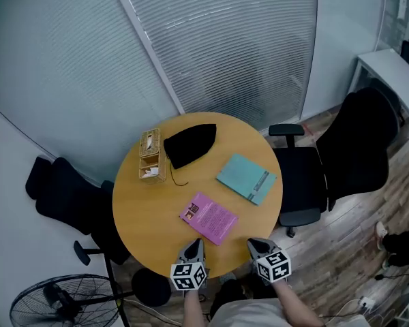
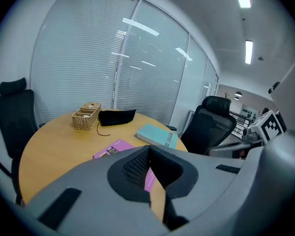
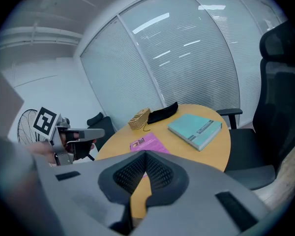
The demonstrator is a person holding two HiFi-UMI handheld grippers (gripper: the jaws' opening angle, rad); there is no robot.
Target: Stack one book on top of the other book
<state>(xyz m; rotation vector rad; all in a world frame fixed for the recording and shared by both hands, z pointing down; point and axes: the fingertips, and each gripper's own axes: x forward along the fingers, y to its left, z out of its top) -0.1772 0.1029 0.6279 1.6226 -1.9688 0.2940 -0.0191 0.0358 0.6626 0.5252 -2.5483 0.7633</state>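
Observation:
A pink book (image 1: pixel 208 217) (image 2: pixel 112 149) (image 3: pixel 146 143) lies flat near the front of the round wooden table (image 1: pixel 143 210). A teal book (image 1: pixel 246 178) (image 2: pixel 157 134) (image 3: pixel 196 128) lies apart from it toward the right side. My left gripper (image 1: pixel 195 244) (image 2: pixel 150 181) hovers at the table's near edge just short of the pink book, jaws shut and empty. My right gripper (image 1: pixel 257 244) (image 3: pixel 140 178) is beside it to the right, also shut with nothing held.
A wicker basket (image 1: pixel 152 156) (image 2: pixel 86 117) (image 3: pixel 138 118) and a black pouch (image 1: pixel 189 144) (image 2: pixel 117 116) (image 3: pixel 163 113) sit at the table's back. Black office chairs (image 1: pixel 307 176) stand right and left of the table. A floor fan (image 1: pixel 54 304) stands at the lower left.

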